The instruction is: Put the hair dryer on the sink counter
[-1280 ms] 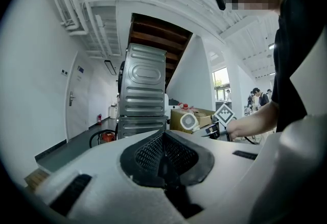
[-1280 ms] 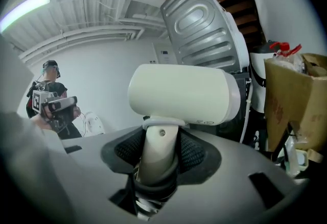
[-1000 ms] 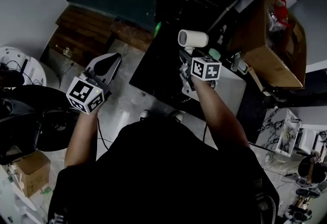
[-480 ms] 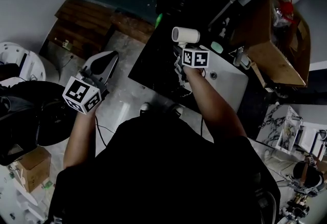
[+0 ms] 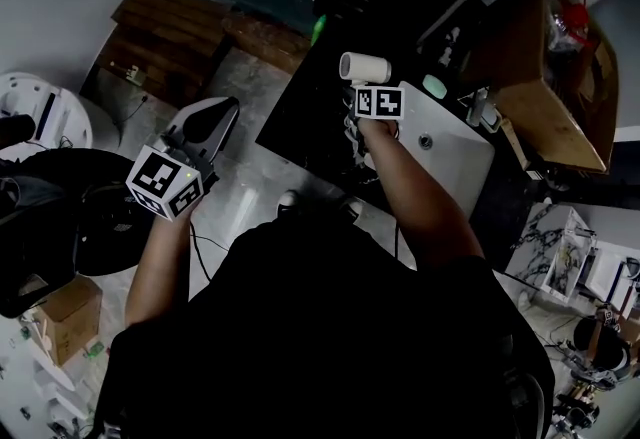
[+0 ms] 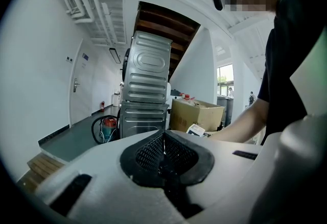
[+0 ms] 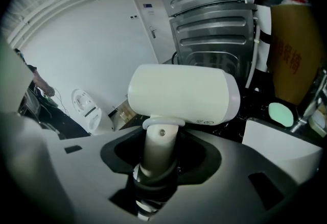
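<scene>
Your right gripper (image 7: 158, 167) is clamped on the hair dryer (image 7: 183, 96), its jaws partly closed around the slim handle (image 7: 159, 149). The handle runs straight out along the jaws. The pale, rounded barrel sits crosswise on top, just beyond the fingertips, and its long axis lies side to side in the right gripper view. From the head view, the dryer is in the air above the dark sink counter (image 5: 305, 122), near the counter's middle. The white basin (image 5: 455, 152) is set into the counter to the right, and a small mint-green object (image 5: 434, 85) lies near the basin's far edge. The gripper tilts forward and down, so the counter lies below and slightly ahead of the barrel. No view shows the dryer touching the surface. Your left gripper (image 5: 207, 123) is well apart on the left, over the pale floor. Its jaws are pressed together with nothing between them, and it plays no part in the hold. Your right hand is clearly the nearer one to the counter. By my reading, the placing depends on lowering the dryer until the barrel's side rests on bare dark counter left of the basin. A barrel set on its rounded side could roll towards the edge.
</scene>
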`<state>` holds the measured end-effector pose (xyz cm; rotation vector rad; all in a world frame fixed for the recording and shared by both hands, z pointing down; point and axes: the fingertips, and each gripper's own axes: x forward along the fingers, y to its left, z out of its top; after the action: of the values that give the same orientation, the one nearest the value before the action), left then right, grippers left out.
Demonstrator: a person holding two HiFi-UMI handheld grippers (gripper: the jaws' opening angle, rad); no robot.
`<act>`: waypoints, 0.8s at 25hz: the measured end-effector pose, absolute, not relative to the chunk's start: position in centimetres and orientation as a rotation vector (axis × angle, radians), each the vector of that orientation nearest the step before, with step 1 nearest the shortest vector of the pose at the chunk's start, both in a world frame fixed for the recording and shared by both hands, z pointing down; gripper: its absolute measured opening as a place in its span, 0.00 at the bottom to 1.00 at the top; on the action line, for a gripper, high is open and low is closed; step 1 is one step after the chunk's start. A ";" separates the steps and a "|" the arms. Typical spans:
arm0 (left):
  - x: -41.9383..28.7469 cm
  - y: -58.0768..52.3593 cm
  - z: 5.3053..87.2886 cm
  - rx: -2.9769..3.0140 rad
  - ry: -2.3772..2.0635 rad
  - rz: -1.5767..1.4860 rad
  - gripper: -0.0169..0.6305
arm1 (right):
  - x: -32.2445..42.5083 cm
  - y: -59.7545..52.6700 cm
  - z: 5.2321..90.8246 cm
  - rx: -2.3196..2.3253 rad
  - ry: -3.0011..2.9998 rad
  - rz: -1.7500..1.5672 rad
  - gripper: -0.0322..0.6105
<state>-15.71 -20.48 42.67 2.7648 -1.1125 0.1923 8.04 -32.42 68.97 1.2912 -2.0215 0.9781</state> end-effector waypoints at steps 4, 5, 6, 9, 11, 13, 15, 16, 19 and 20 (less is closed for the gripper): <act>-15.3 -20.8 43.3 2.750 -1.098 0.183 0.05 | 8.7 -32.8 70.6 1.288 -1.956 0.975 0.34; -15.3 -20.8 43.3 2.750 -1.095 0.183 0.05 | 8.7 -32.8 70.9 1.286 -1.945 0.976 0.34; -15.3 -20.8 43.4 2.749 -1.092 0.184 0.05 | 8.7 -32.8 71.2 1.284 -1.935 0.979 0.34; -15.4 -20.7 43.7 2.742 -1.081 0.183 0.05 | 8.6 -32.7 72.3 1.269 -1.908 0.990 0.34; -15.4 -20.8 43.9 2.739 -1.071 0.180 0.05 | 8.7 -32.7 73.0 1.265 -1.884 0.990 0.34; -15.4 -20.9 44.1 2.736 -1.066 0.182 0.05 | 8.8 -32.8 73.4 1.272 -1.860 0.993 0.34; -15.4 -21.0 44.1 2.734 -1.064 0.187 0.05 | 8.9 -32.8 73.7 1.277 -1.840 1.003 0.34; -15.3 -21.0 44.2 2.733 -1.063 0.189 0.05 | 9.0 -32.8 73.9 1.276 -1.835 1.012 0.34; -15.2 -21.2 44.4 2.735 -1.055 0.182 0.05 | 9.0 -32.5 74.8 1.274 -1.823 1.061 0.34; -15.1 -21.2 44.4 2.737 -1.048 0.176 0.05 | 9.1 -32.4 75.1 1.278 -1.816 1.068 0.34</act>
<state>-15.14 -21.22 44.37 2.7368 -1.0482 0.1759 9.06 -32.38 75.12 1.2783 -1.8162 1.0677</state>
